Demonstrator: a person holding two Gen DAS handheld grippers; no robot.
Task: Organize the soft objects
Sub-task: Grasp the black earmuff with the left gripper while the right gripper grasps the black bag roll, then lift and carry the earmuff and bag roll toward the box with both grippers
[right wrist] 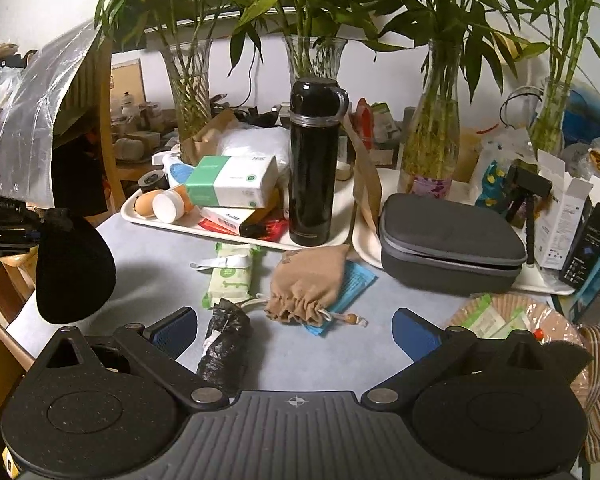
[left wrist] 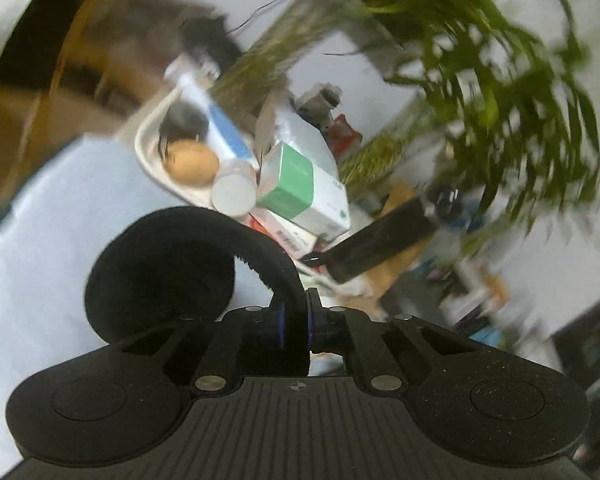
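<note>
Left gripper (left wrist: 296,320) clamped on black fabric pouch (left wrist: 160,272), lifted clear of blue-grey tabletop (left wrist: 60,200) for sorting; right gripper (right wrist: 296,330) spread wide above tan drawstring bag (right wrist: 308,284) and black wrapped bundle (right wrist: 224,340), likely next pickups

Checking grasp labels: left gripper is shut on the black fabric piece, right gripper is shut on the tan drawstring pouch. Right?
Not quite. The left gripper is shut on the black fabric piece, as the left wrist view shows. But the right gripper is open: in the right wrist view its blue pads stand wide apart, and the tan drawstring pouch lies on the table beyond them, ungripped.
</note>
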